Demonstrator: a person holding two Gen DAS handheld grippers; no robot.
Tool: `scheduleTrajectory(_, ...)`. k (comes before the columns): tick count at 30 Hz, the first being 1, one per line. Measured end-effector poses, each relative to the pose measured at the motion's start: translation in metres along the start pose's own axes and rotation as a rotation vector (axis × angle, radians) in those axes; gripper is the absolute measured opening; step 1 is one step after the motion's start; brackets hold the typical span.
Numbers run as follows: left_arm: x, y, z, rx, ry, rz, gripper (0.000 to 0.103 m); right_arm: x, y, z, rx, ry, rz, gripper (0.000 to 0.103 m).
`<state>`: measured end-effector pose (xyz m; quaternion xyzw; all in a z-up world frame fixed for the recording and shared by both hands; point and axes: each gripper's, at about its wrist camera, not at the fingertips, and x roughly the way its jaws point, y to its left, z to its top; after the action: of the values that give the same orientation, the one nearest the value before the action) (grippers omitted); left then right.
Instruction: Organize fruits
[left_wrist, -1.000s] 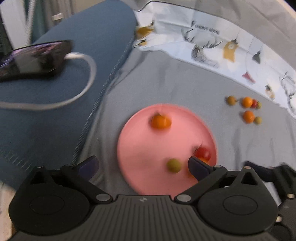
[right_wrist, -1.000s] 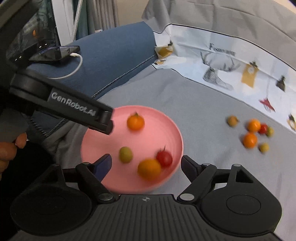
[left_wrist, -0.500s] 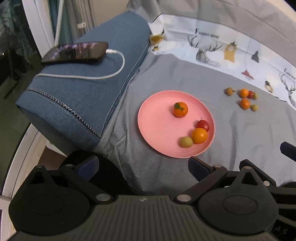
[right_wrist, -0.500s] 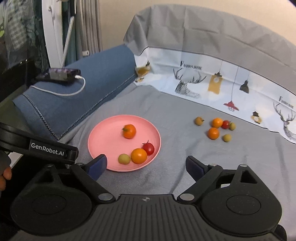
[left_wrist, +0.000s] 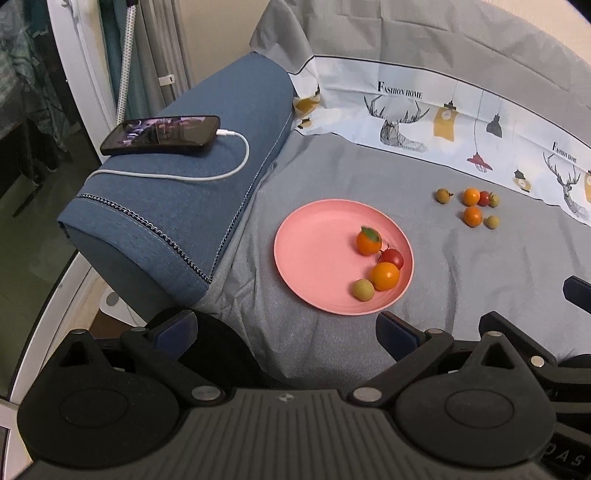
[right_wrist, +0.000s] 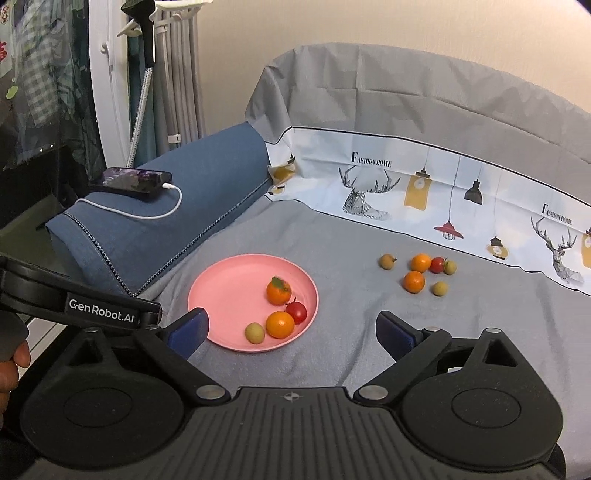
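A pink plate (left_wrist: 314, 251) (right_wrist: 229, 288) lies on the grey cover. It holds a leafed orange fruit (left_wrist: 368, 240), a red tomato (left_wrist: 393, 257), a second orange fruit (left_wrist: 385, 276) and a small yellow-green one (left_wrist: 362, 289), bunched at its right side. Several more small fruits (left_wrist: 472, 216) (right_wrist: 413, 281) lie loose to the far right. My left gripper (left_wrist: 284, 328) hangs open and empty, near and above the plate's front edge. My right gripper (right_wrist: 291, 325) is opening its jaws with nothing between them, also short of the plate.
A phone (left_wrist: 160, 134) on a white charging cable rests on the blue cushion (left_wrist: 184, 206) left of the plate. A printed cloth band (left_wrist: 443, 122) runs along the back. The left gripper's body (right_wrist: 99, 310) and a hand (right_wrist: 11, 365) fill the right view's left edge.
Both grippers have drawn back and risen from the plate, so more of the cover shows. The right jaws have spread wider. The leafed orange fruit has rolled nearer the other three.
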<state>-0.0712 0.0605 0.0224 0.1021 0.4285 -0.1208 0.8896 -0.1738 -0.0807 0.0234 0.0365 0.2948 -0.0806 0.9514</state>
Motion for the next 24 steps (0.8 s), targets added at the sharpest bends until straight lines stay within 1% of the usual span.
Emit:
scheduleTrajectory(5,-0.0033,0.0011,-0.0015,0.003,-0.012,0.001,0.103,-0.0024,0.0004,-0.0012,0.005,-0.004,0.005,0.097)
scheduleTrajectory(24,0.0002,0.002,-0.0021,0.001,0.001,-0.003,0.103,0.0006,-0.0007,-0.0042,0.023,0.013,0.015,0.098)
